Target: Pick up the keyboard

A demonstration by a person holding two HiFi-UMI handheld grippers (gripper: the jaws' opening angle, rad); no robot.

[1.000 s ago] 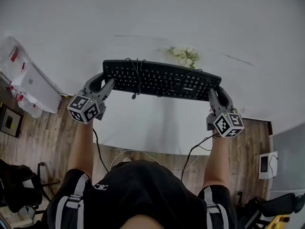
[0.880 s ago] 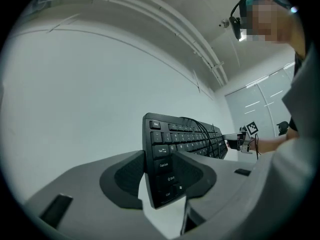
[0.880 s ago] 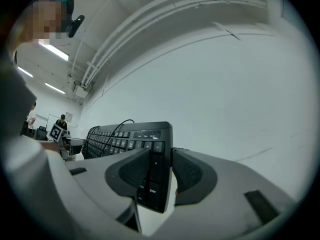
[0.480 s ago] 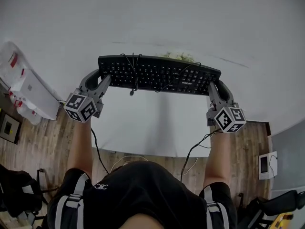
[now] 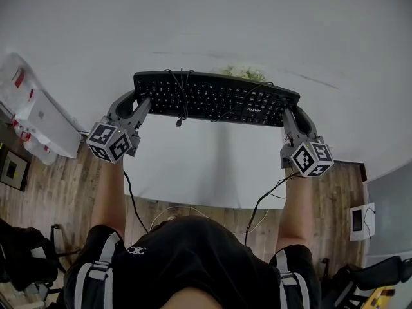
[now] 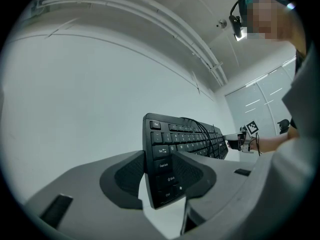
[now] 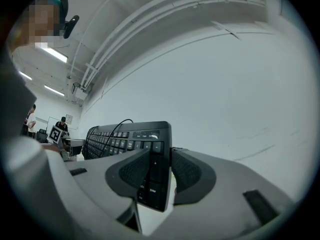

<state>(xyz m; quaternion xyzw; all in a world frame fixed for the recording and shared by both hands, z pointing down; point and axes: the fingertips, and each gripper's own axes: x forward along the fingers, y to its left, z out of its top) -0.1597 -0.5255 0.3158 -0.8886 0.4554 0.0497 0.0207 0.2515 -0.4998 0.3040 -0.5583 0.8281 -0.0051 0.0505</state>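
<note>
A black keyboard (image 5: 219,98) hangs in the air over the white table (image 5: 206,172), held by its two short ends. My left gripper (image 5: 138,106) is shut on the left end, its pads pressing the top and underside by the Caps Lock keys (image 6: 161,165). At the right end my right gripper (image 5: 290,116) is shut as well, clamped across the number pad (image 7: 151,170). The keyboard's black cable (image 5: 183,94) lies looped over the keys. In both gripper views the keyboard (image 6: 187,136) (image 7: 117,136) stands on edge between the jaws.
A small bunch of pale flowers (image 5: 246,74) peeks out behind the keyboard's far edge. White plastic bags (image 5: 32,111) lie at the left table corner. Cables (image 5: 264,201) hang off the near table edge over a wooden floor. A small white device (image 5: 358,221) sits at right.
The keyboard has risen with both grippers and now covers most of the flowers. Over the last half second it has stayed nearly still.
</note>
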